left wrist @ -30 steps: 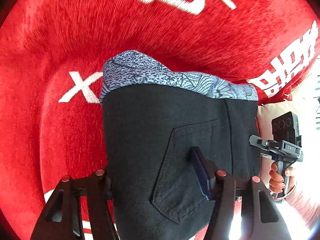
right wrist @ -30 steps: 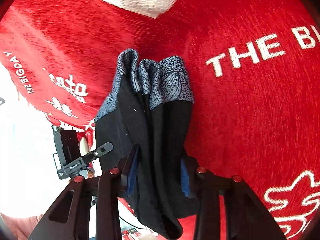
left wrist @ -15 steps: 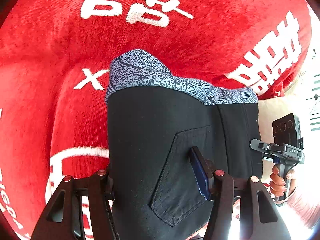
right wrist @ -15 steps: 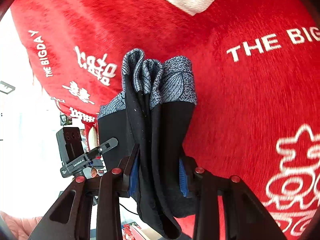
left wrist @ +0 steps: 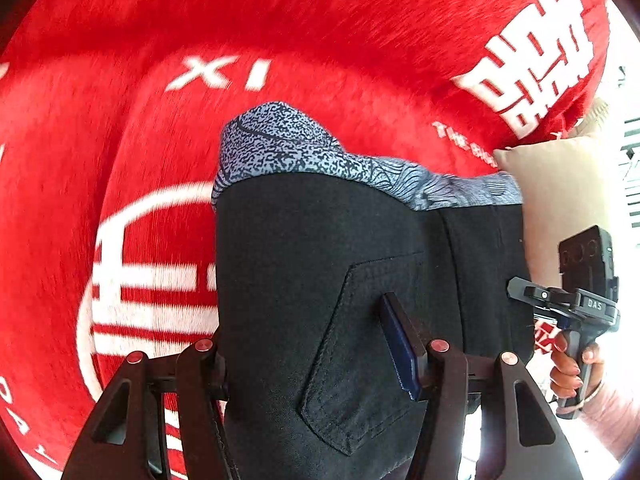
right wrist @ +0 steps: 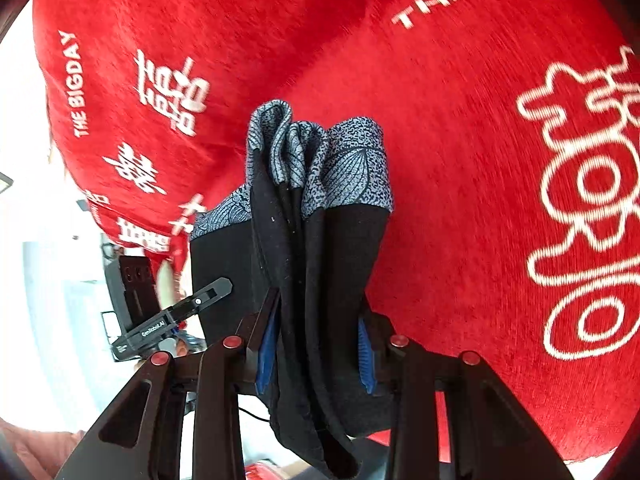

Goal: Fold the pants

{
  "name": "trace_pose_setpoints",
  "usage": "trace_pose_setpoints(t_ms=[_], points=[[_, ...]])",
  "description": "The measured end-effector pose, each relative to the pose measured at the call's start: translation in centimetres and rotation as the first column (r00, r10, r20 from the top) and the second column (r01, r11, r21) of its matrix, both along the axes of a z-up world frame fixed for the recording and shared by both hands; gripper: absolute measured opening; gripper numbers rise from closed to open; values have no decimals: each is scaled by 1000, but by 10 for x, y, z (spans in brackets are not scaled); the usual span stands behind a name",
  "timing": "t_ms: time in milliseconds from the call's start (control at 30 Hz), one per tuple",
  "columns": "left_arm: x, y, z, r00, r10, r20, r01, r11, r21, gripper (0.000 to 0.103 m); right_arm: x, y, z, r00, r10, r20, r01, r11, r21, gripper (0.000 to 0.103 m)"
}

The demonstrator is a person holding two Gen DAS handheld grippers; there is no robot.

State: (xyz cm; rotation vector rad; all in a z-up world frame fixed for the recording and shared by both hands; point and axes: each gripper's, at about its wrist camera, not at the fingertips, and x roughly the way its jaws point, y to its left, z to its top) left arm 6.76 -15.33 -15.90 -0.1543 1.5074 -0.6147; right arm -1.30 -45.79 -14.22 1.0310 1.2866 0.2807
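Black pants [left wrist: 320, 280] with a blue-grey patterned cuff band [left wrist: 288, 152] hang above the red blanket, held up by both grippers. My left gripper [left wrist: 312, 344] is shut on the pants near a back pocket [left wrist: 360, 360]. My right gripper [right wrist: 316, 344] is shut on a bunched, folded edge of the same pants [right wrist: 320, 264], whose patterned band [right wrist: 344, 164] points away. Each gripper shows in the other's view: the right one at the right edge of the left wrist view [left wrist: 576, 304], the left one at the left side of the right wrist view [right wrist: 168, 320].
A red blanket [left wrist: 160, 120] with white characters and lettering covers the surface below, also in the right wrist view [right wrist: 480, 160]. A beige cushion [left wrist: 560, 184] lies at the blanket's right edge. Bright floor lies beyond the blanket's edge [right wrist: 48, 280].
Both grippers have carried the hanging pants across the blanket; the printed patterns below have shifted. The grip on the pants has not changed.
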Motion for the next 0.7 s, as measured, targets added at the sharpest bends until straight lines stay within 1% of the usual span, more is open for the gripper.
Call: trace_pose_setpoints(t_ms=[33,67,100,133,167,200,233,333,400,500,567,600,633,700], points=[[-2,4,-5,1000,13,-4,-13,1000,-5,62,-2,2,-4,1000,3,-2,-3,1000,-19,39],[-5,7,-7,999,33,5,-33,999,-5,69,-4,5,-6,1000,14,0,-14,998,-53,41],[-7,10,-8,998,51,26,-51,999,3,72,-5,6,-7,1000,25,4,-24,995,-97,44],[-8,11,-7,997,61,47,-62,998,20,77,-6,7,-8,999,33,8,-32,991,-132,48],[-9,12,-7,996,70,63,-73,996,48,84,-7,8,-9,999,38,7,-36,985,-169,50],[-10,12,-7,994,74,74,-79,994,72,87,-7,9,-9,999,42,3,-40,978,-207,53],[-12,12,-6,993,74,88,-82,992,93,88,-8,12,-8,999,49,2,-47,968,-246,55],[-18,9,4,988,52,147,-77,983,166,88,-6,22,0,998,63,1,-58,936,-347,60],[-23,6,12,982,36,188,-78,972,222,88,-8,29,7,996,84,-9,-80,900,-429,62],[-30,4,25,972,-2,234,-69,953,294,88,-7,42,23,994,98,-46,-107,827,-552,63],[-36,2,35,966,-20,257,-66,946,319,88,-7,49,41,993,107,-39,-108,771,-627,56],[-38,2,39,964,-21,266,-69,943,325,88,-8,53,50,994,111,-17,-96,764,-638,45],[-41,2,43,961,-23,276,-73,940,332,88,-8,57,57,994,113,2,-86,766,-637,35],[-48,2,49,960,-30,279,-69,939,338,88,-11,66,68,991,134,25,-89,776,-624,26]])
